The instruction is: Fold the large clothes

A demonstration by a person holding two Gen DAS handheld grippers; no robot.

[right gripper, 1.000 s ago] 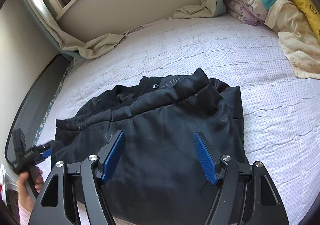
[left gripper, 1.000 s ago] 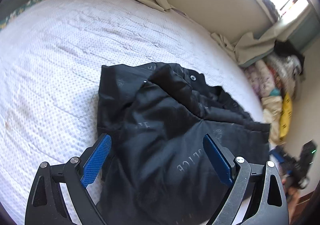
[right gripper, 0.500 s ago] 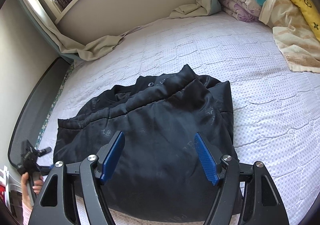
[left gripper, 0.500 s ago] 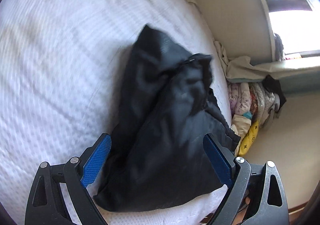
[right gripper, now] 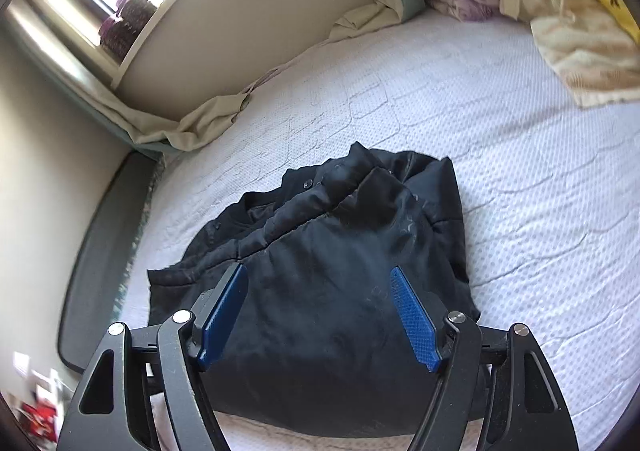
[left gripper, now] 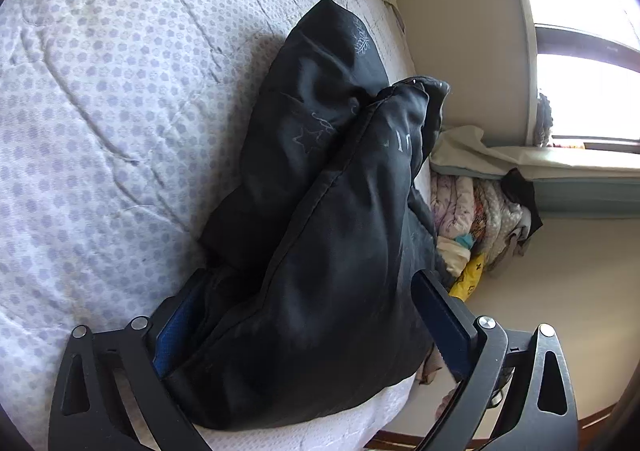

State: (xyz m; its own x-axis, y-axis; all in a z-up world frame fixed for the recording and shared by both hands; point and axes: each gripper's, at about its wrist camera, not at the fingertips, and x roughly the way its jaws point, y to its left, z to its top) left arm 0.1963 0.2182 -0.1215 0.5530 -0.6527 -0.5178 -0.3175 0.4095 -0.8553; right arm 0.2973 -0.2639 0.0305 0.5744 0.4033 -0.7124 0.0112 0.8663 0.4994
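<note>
Left wrist: jacket between fingers.

The left gripper stands wide, its 2 fingers flanking the black jacket on the bed.

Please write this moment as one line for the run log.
garment: black jacket bunched on bed | left gripper: open, around jacket edge | right gripper: open, above jacket, nothing held

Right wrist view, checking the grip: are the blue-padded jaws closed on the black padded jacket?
No: the right gripper stands open above the black padded jacket.
</note>
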